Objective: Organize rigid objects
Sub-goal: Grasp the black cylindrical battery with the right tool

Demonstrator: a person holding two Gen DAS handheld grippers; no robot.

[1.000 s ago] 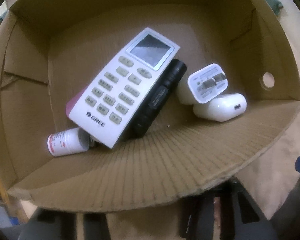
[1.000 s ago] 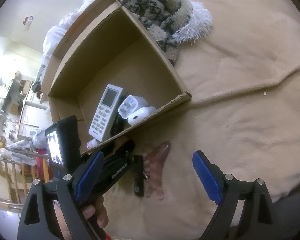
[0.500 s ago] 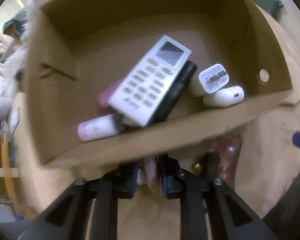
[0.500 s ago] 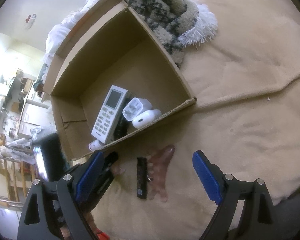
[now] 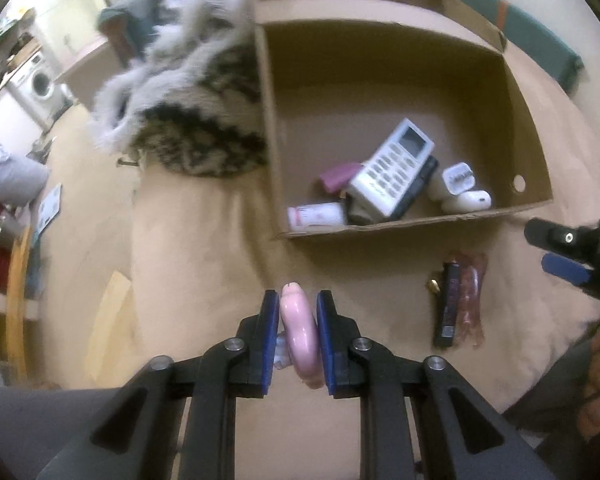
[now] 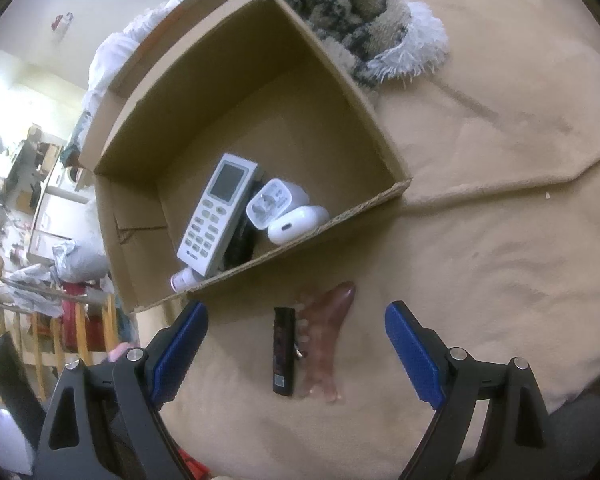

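Observation:
My left gripper [image 5: 298, 308] is shut on a pink curved object [image 5: 300, 332] and holds it above the tan blanket, short of the cardboard box [image 5: 270, 128]. The box holds a white remote [image 5: 392, 172], a white charger plug [image 5: 458, 178], a white earbud case [image 5: 466, 202], a small white bottle [image 5: 318, 215] and a dark flashlight under the remote. My right gripper [image 6: 296, 328] is open above a black lighter-like stick [image 6: 284, 350] and a brown comb [image 6: 324, 340] that lie on the blanket in front of the box [image 6: 384, 148].
A furry patterned blanket [image 5: 188, 112] lies piled against the box's left side, and it shows at the top of the right wrist view [image 6: 364, 12]. Wooden chair frames [image 5: 8, 288] and room clutter stand at the far left.
My left gripper has pulled back and away from the box, still shut on the pink object; the box now sits farther off. The right gripper has barely moved.

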